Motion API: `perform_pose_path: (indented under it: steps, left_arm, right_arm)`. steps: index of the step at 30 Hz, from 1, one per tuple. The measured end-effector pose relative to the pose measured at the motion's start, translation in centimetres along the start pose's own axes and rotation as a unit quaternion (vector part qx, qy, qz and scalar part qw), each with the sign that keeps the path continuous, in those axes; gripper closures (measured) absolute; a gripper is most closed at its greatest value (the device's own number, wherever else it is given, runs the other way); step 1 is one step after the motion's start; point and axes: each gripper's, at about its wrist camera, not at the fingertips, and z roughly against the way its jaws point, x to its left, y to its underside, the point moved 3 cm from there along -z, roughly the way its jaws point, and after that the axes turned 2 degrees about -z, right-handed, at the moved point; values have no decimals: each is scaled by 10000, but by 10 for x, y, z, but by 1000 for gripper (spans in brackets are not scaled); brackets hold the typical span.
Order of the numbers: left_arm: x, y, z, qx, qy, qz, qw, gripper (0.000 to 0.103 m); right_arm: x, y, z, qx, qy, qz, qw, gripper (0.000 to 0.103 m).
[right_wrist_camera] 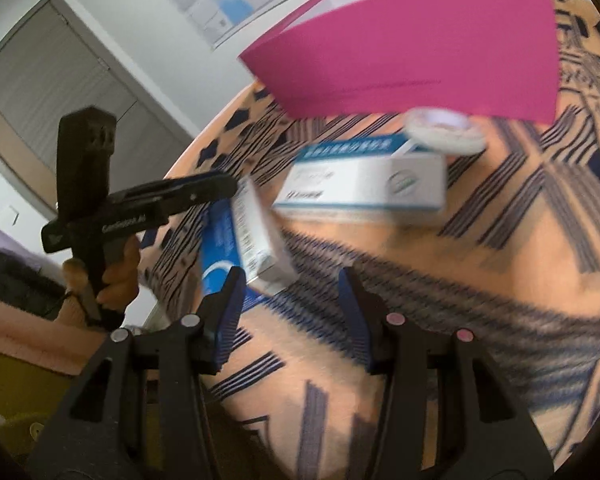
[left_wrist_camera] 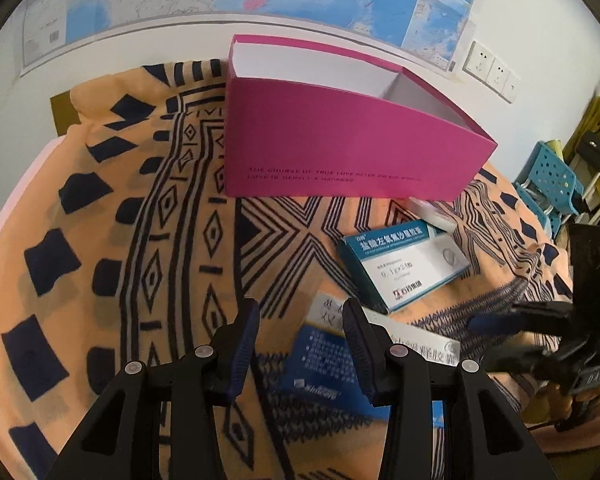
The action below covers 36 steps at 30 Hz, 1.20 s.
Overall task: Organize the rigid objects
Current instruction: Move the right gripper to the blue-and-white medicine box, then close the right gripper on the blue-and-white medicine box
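Observation:
An open pink box [left_wrist_camera: 340,136] with a white inside stands at the back of the patterned cloth; it also shows in the right wrist view [right_wrist_camera: 420,44]. A teal and white medicine box [left_wrist_camera: 404,268] lies in front of it, also in the right wrist view [right_wrist_camera: 364,184]. A blue and white medicine box [left_wrist_camera: 328,364] lies just below my open, empty left gripper [left_wrist_camera: 302,320]; it also shows in the right wrist view [right_wrist_camera: 240,236]. A white tape roll [right_wrist_camera: 444,130] sits by the pink box. My right gripper [right_wrist_camera: 290,284] is open and empty above the cloth.
The orange and navy patterned cloth [left_wrist_camera: 120,240] covers the round table. A map and wall sockets [left_wrist_camera: 492,68] are on the wall behind. A blue plastic chair [left_wrist_camera: 552,184] stands to the right. A grey door [right_wrist_camera: 52,80] is beyond the table in the right wrist view.

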Motion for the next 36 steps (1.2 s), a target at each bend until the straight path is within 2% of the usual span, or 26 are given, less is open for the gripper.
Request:
perform_pose_path:
  steps: [6,10,12,14,19,26,36]
  left_arm:
    - [2,8,3,70,96,53,9999,59]
    - [2,12,4,102,247,77,9996,59]
    - [1,15,3,144,419,108,9990,59]
    - [-2,17,2,205,652,182,9975,59]
    - [-10,22,2,222,760,155,9967,56]
    - [-15,28,4,317,1172,339,9920,53]
    - [-32,16,27,4,1160,73,9932,52]
  right_arm:
    - [10,6,-9,160,-219,39,9996,52]
    - [12,8,-15,242,-309,38,9992,63]
    - [13,7,-19,253,-343,15,9991,63]
    - [12,6,-19,230,-386,-14,9990,66]
    - [8,4,-16,116,-319,-110,9994,66]
    - [4,2,-5,-104,-194,-191,9996,66]
    - [7,-7,12,-387,-135,-80,9991,66]
